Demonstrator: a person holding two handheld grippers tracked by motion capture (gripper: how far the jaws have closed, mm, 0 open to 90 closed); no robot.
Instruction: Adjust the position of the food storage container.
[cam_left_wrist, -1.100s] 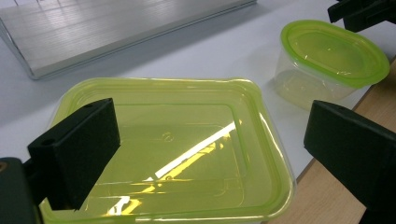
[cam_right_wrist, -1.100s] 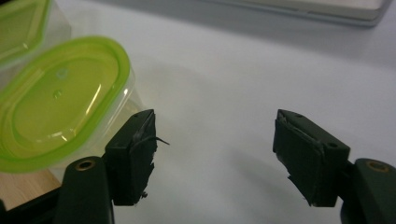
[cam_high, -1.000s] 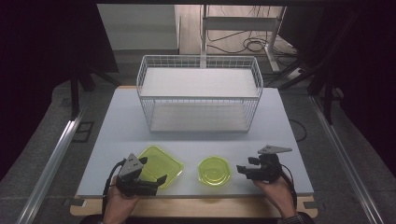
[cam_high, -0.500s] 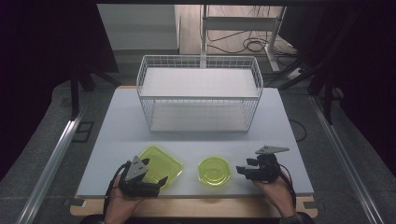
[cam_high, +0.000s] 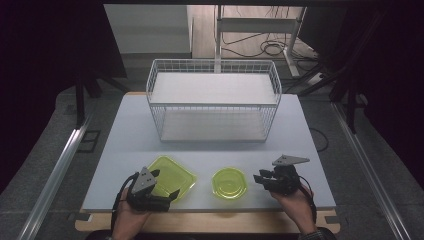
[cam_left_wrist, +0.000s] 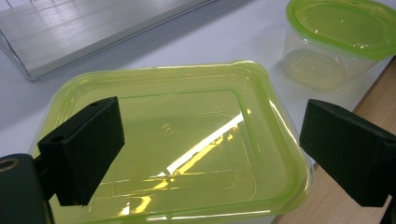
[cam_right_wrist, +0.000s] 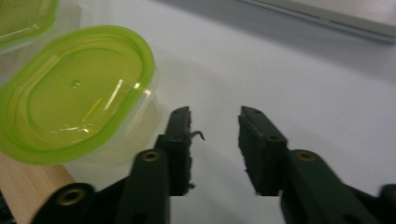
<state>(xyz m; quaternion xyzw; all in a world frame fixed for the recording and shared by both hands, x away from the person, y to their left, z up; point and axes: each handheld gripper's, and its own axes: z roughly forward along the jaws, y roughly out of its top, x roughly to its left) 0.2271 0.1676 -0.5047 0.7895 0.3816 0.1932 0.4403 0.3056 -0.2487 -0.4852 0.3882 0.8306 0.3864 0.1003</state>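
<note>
**Technician:** Report the position of the work items.

**Operator:** In the high view, the rectangular container (cam_high: 170, 176) lies in the lower left of the frame on the table (cam_high: 310, 150), near its front edge. The oval container (cam_high: 229, 182) stands just right of it, lower centre, with its lid on. The two are close but apart. The wire basket (cam_high: 214, 100) occupies the upper centre, well apart from both, and nothing lies in it.

**Technician:** State of the left gripper?

**Operator:** The left gripper (cam_left_wrist: 210, 154) has its jaws wide apart, one on each side of the rectangular container in the left gripper view. The pads do not press on it. The container rests flat on the table.

**Technician:** And the right gripper?

**Operator:** The right gripper (cam_right_wrist: 215, 140) has its jaws standing apart with a narrow gap, having just been closing. Nothing is between them; the oval container sits at the upper left of the right gripper view, beside the jaws, not touched.

**Technician:** Progress assessment?

**Operator:** Judged as early stage. Neither container is gripped or lifted. The approach to the rectangular container looks complete; the grip and any transfer remain to be done.
</note>
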